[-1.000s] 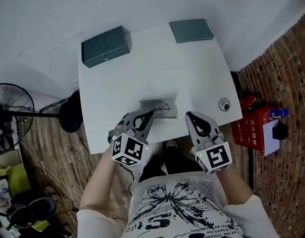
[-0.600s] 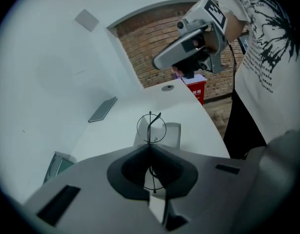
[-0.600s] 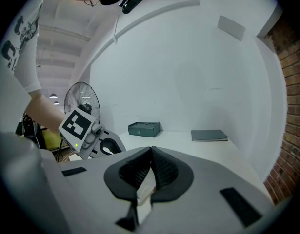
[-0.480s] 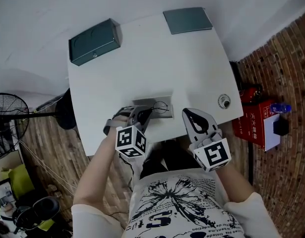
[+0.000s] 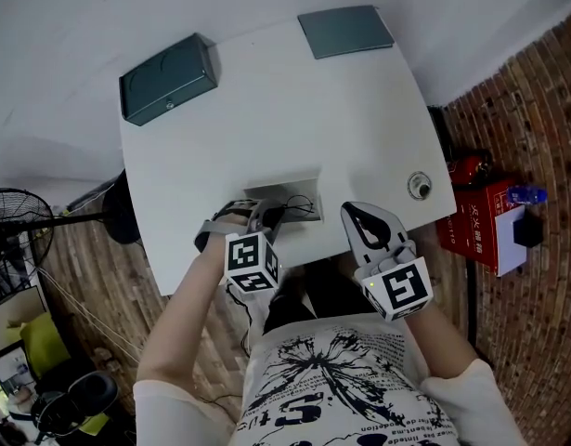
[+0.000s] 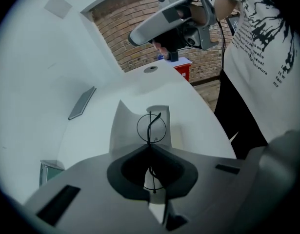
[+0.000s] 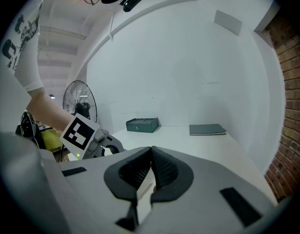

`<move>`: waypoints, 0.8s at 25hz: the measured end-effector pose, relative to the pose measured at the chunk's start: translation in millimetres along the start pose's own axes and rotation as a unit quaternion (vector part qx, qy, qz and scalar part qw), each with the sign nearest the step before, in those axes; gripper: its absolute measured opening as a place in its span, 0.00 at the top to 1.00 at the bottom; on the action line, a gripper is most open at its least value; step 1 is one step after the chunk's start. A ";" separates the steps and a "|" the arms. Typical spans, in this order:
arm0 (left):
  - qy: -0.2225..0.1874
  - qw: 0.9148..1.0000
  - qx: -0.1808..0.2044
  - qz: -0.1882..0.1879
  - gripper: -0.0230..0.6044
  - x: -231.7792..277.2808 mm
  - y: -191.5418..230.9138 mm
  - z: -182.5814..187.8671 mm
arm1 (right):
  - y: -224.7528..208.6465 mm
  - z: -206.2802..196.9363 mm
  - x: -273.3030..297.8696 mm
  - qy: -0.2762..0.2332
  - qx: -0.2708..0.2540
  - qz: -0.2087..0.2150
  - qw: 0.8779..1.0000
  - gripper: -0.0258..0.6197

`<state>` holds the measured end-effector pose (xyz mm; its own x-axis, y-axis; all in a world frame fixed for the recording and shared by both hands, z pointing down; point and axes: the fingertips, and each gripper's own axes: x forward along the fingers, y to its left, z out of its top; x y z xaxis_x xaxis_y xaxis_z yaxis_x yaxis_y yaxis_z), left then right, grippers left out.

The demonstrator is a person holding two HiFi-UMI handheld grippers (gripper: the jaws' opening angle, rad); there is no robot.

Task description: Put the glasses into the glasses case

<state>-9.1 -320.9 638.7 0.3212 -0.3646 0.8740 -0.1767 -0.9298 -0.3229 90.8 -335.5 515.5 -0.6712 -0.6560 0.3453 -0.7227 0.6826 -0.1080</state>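
Thin black wire glasses (image 6: 152, 127) with round lenses are pinched in my left gripper (image 6: 150, 148), which is shut on them and points steeply down. One lens sticks out beyond the jaws, just above the open grey glasses case (image 6: 121, 126). In the head view the case (image 5: 278, 192) lies near the table's front edge, with the left gripper (image 5: 266, 215) at its near side and the glasses (image 5: 302, 208) over it. My right gripper (image 5: 361, 219) hovers right of the case, shut with nothing in it; its pads (image 7: 159, 165) meet.
On the white table (image 5: 266, 119), a dark green box (image 5: 167, 79) stands at the far left and a flat dark book-like thing (image 5: 345, 32) at the far right. A round metal fitting (image 5: 420, 193) sits near the right edge. Red boxes (image 5: 478, 238) stand on the floor, right.
The left gripper has sunk and rolled, bringing the glasses down towards the open case. The right gripper has dropped a little and stays shut.
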 end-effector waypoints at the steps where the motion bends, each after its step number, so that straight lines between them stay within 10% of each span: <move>1: -0.001 1.000 -0.002 -0.005 0.94 0.9 -1.5 -0.1 | -0.7 -0.7 0.0 0.001 0.002 -0.002 1.000 0.94; 20: -0.003 0.995 -0.053 -0.080 0.90 15.5 -10.0 3.0 | -10.0 -9.0 -3.5 0.010 0.004 -0.013 1.000 0.94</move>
<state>0.5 -317.4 654.4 0.3592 -0.2134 0.9085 -0.2202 -0.9654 -0.1397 101.9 -337.1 523.7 -0.6488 -0.6667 0.3669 -0.7411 0.6631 -0.1053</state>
